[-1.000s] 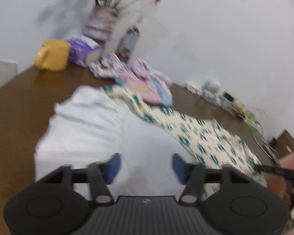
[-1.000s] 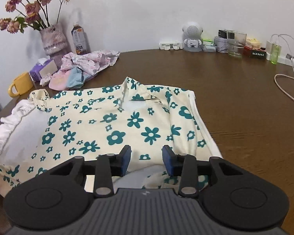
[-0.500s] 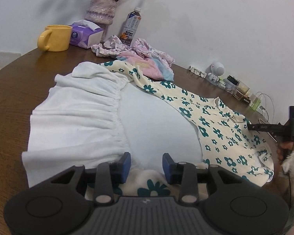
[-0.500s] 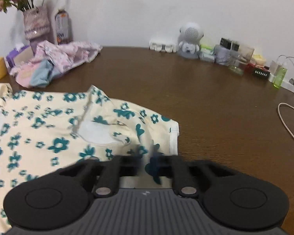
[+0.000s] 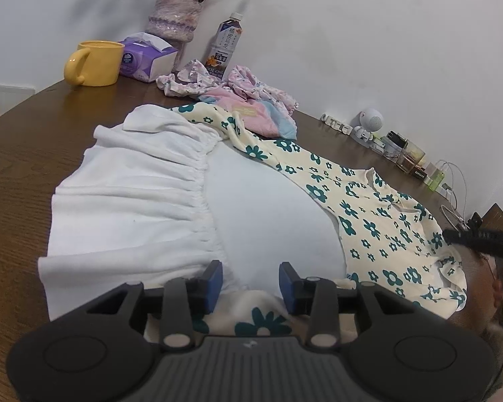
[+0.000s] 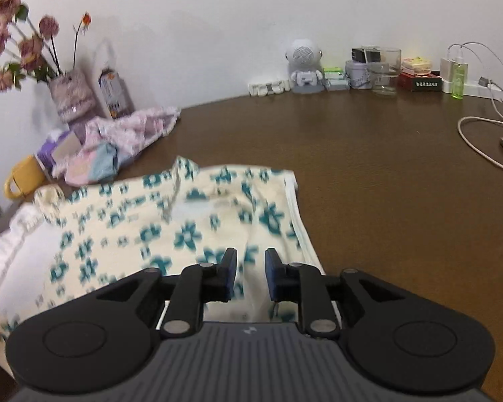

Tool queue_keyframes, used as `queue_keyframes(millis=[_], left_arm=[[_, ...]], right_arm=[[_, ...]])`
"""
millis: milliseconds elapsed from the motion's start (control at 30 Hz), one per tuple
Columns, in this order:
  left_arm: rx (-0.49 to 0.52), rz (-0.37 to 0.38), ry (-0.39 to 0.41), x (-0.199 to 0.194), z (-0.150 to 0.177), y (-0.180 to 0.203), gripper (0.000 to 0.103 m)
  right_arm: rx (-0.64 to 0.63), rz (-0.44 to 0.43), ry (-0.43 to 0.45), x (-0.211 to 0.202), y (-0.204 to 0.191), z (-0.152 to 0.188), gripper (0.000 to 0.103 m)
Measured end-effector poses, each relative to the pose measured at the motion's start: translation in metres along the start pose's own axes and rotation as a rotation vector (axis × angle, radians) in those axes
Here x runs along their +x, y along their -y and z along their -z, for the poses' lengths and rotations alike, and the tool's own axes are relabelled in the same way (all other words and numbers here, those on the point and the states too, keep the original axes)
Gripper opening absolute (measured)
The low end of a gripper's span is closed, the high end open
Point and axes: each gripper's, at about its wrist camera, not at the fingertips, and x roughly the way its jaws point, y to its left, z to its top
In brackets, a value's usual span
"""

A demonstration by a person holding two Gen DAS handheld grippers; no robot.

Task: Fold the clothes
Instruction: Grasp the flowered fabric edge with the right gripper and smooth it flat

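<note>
The brown wooden tabletop curves away under me to a white wall, and most of its near part is covered by the dress I am folding: it lies flat, its white gathered skirt spread to the left and its cream top with teal flowers running off to the right. A strip of the same flowered cloth lies just under my left tongs, which hang low over the smooth white middle of the dress with their blue pads apart and nothing between them. My right tongs sit over the right-hand edge of the flowered top, fingers parted too, the cloth showing through the gap; the picture there is blurred, so I cannot tell whether the pads touch the fabric. Beyond the dress a crumpled heap of pink and pale blue clothes touches its far edge. Behind that heap stand a purple vase of flowers, a drink bottle, a purple tissue pack and a yellow mug. Along the wall to the right I see a small white robot-shaped speaker, a glass jar, a green bottle and a white cable looping across the wood.
</note>
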Motion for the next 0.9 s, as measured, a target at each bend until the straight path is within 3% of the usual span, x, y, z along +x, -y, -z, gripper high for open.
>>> queue_keyframes(millis=[200, 267, 333, 400, 467, 533, 667, 733, 800, 900], left_arm=[[0.004, -0.003, 0.003, -0.001, 0.002, 0.001, 0.038], [-0.002, 0.001, 0.006, -0.002, 0.003, 0.0, 0.038], [-0.004, 0.003, 0.006, -0.001, 0.002, 0.0, 0.038], [-0.002, 0.002, 0.007, -0.001, 0.002, 0.0, 0.038], [-0.003, 0.002, 0.009, -0.001, 0.002, 0.0, 0.038], [-0.005, 0.003, 0.011, -0.002, 0.003, 0.0, 0.038], [-0.003, 0.004, 0.01, -0.001, 0.003, -0.001, 0.038], [-0.002, 0.004, 0.01, -0.001, 0.003, -0.001, 0.038], [-0.004, 0.005, 0.013, -0.002, 0.003, -0.001, 0.038], [-0.005, 0.007, 0.016, -0.002, 0.004, -0.001, 0.038]], right_arm=[[0.136, -0.012, 0.081, -0.018, 0.017, 0.006, 0.02], [0.118, 0.002, 0.081, -0.02, 0.016, 0.005, 0.036], [0.085, 0.008, 0.054, -0.015, 0.014, 0.006, 0.043], [0.064, 0.018, 0.033, -0.01, 0.011, 0.008, 0.038], [0.047, 0.025, 0.025, -0.006, 0.008, 0.01, 0.004], [-0.006, 0.032, 0.034, -0.006, -0.002, 0.011, 0.004], [-0.327, 0.139, 0.001, 0.008, -0.047, 0.024, 0.004], [-0.421, 0.173, -0.015, 0.015, -0.06, 0.031, 0.004], [-0.46, 0.194, -0.018, 0.016, -0.066, 0.032, 0.004], [-0.411, 0.16, -0.028, 0.01, -0.059, 0.025, 0.006]])
